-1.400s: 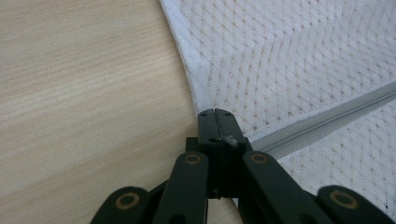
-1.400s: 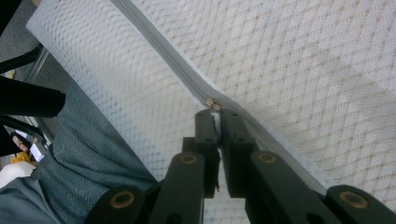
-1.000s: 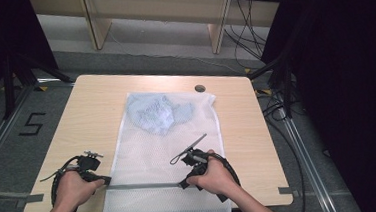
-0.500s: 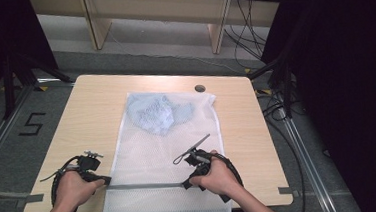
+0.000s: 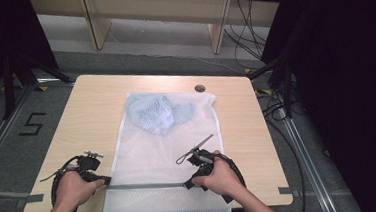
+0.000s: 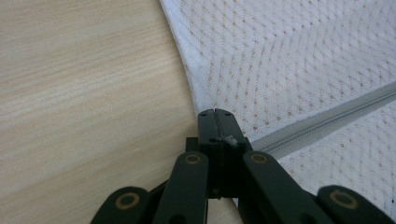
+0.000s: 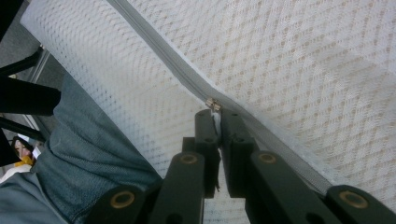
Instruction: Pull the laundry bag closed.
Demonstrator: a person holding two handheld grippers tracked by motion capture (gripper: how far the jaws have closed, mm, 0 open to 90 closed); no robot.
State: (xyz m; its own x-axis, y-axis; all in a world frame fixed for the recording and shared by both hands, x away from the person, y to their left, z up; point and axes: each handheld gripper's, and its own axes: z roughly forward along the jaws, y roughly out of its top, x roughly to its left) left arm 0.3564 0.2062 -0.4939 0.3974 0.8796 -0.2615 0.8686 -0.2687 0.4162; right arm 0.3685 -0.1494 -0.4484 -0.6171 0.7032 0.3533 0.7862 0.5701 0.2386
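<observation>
You are zipping the bag (image 5: 154, 158): left gripper (image 6: 217, 122) pinching its 9 o'clock edge, right gripper (image 7: 214, 117) pinching, probably, the zip pull (image 7: 212, 103); next, drag steadily.

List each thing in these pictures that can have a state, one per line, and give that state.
Mesh laundry bag: flat on the table, blue garment inside.
Zipper: closed left of the pull.
Zipper pull: pinched by the right gripper.
Left gripper: shut on the bag's edge at the zipper end.
Right gripper: shut on the pull.
</observation>
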